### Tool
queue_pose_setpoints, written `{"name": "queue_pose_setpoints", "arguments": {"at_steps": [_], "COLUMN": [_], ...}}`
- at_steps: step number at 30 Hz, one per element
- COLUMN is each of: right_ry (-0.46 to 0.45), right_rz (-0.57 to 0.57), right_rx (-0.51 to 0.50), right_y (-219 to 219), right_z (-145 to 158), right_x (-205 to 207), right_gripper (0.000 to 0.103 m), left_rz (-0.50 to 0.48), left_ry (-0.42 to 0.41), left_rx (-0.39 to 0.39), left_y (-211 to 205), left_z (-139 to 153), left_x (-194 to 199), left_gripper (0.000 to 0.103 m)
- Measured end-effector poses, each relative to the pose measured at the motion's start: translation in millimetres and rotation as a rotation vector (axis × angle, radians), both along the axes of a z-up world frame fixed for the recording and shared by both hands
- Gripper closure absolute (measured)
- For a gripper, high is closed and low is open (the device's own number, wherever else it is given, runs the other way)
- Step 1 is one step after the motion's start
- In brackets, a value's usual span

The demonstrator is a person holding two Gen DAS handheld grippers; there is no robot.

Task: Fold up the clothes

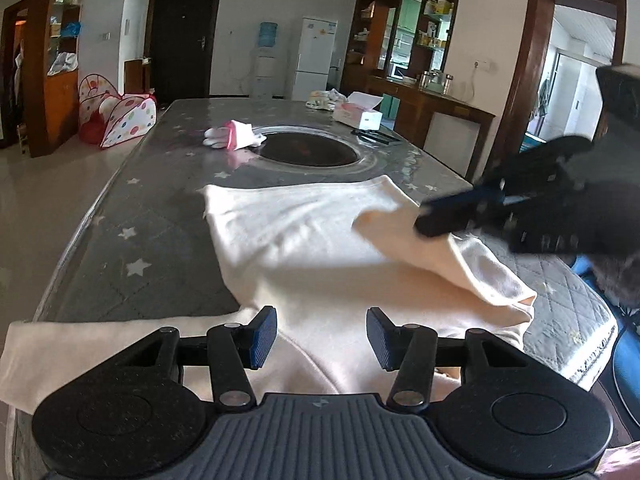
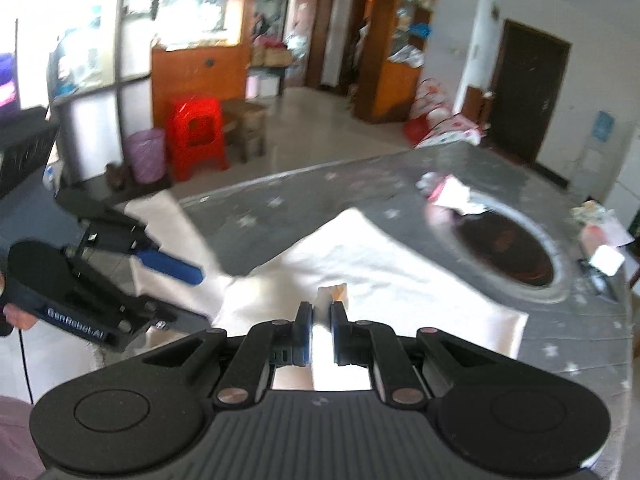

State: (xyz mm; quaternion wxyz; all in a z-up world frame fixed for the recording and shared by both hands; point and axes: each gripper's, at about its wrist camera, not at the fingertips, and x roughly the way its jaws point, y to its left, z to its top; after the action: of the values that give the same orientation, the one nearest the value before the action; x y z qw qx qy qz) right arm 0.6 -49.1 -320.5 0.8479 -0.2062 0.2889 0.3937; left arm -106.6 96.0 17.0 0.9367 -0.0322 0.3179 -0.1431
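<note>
1. On the grey star-patterned table (image 1: pixel 132 216), the largest thing is a cream garment (image 1: pixel 296 248), spread flat across the near end with one sleeve trailing over the near left edge.
2. Behind it, a round dark recess (image 1: pixel 308 150) is sunk into the tabletop; what it contains cannot be made out.
3. The left gripper (image 1: pixel 322 338) hangs over the garment's near part, jaws apart, nothing between them.
4. The right gripper (image 2: pixel 320 324) is clamped on a fold of the garment, lifting that edge over the body.
5. A tissue box (image 1: pixel 358 114) at the far end shows a tissue sticking out.
6. Small white-and-pink cloth (image 1: pixel 234 138) lies at the recess rim.
</note>
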Motion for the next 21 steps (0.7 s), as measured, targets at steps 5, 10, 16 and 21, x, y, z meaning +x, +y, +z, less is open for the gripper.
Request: {"name": "queue_pose_setpoints", "arguments": {"at_steps": [5,10,16,21], "right_ry": [0.049,0.083,0.074,0.089], "right_rz": [0.044,0.077,0.024,-0.111], "right_rx": [-0.003,0.017,0.006,-0.038], "right_y": [11.0,12.4,-26.8,-77.6], "right_z": [-16.6,-21.4,-7.0,-12.5], "right_x": [-6.7,-11.3,-15.1,-14.1], "right_gripper": [0.094,0.093,0.093,0.089], "left_rz": [0.017,0.02,-0.001,-0.04], "left_ry": [0.012,0.012,-0.007,-0.004], "left_rx": [-0.011,-0.009,-0.011,-0.011], "left_y": [5.1,5.3,0.2,-13.3], "left_z": [-4.8,-4.8,0.5,0.4], "left_x": [0.7,2.3,2.6,9.7], "left_gripper": [0.05,0.05,0.05,0.05]}}
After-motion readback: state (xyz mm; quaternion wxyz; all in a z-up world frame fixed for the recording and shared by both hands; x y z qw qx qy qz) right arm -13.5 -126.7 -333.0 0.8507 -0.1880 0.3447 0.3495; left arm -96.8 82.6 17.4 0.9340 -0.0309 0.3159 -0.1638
